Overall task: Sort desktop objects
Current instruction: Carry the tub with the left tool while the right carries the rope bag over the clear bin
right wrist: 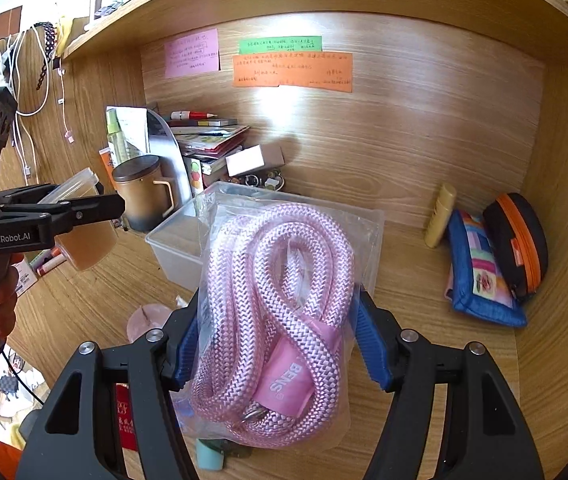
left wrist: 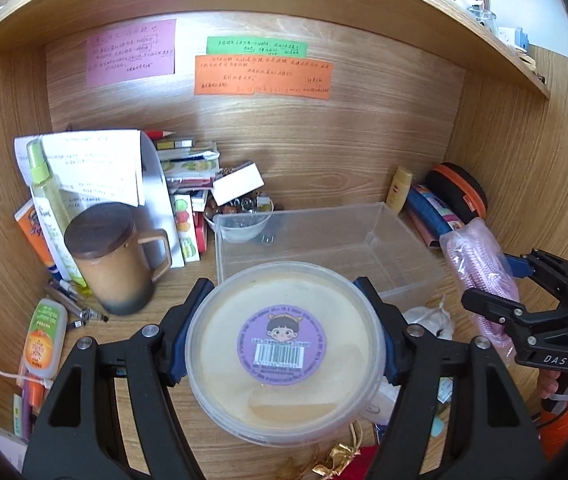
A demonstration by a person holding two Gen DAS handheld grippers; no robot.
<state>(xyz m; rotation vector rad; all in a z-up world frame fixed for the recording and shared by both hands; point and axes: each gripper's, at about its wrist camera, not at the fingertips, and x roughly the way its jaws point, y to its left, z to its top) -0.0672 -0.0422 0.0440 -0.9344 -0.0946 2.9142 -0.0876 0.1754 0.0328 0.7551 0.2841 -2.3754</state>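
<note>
Above a cluttered wooden surface (left wrist: 188, 432), the left gripper (left wrist: 284, 344) has its jaws clamped on a round lidded tub (left wrist: 284, 364); the right gripper (right wrist: 280, 344) grips a bagged pink rope (right wrist: 276, 312), both just short of a clear plastic box (left wrist: 324, 240).

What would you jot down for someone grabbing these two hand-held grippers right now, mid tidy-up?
Left gripper: shut on the round tub, held above the desk.
Right gripper: shut on the bagged pink rope, also lifted.
The clear bin sits just ahead of both and looks empty.
The mug, the blue pouch and the black case are on the desk, outside the bin.
Done: two things picked up.
Left: probably drop both in the bin, then sort the rest.
</note>
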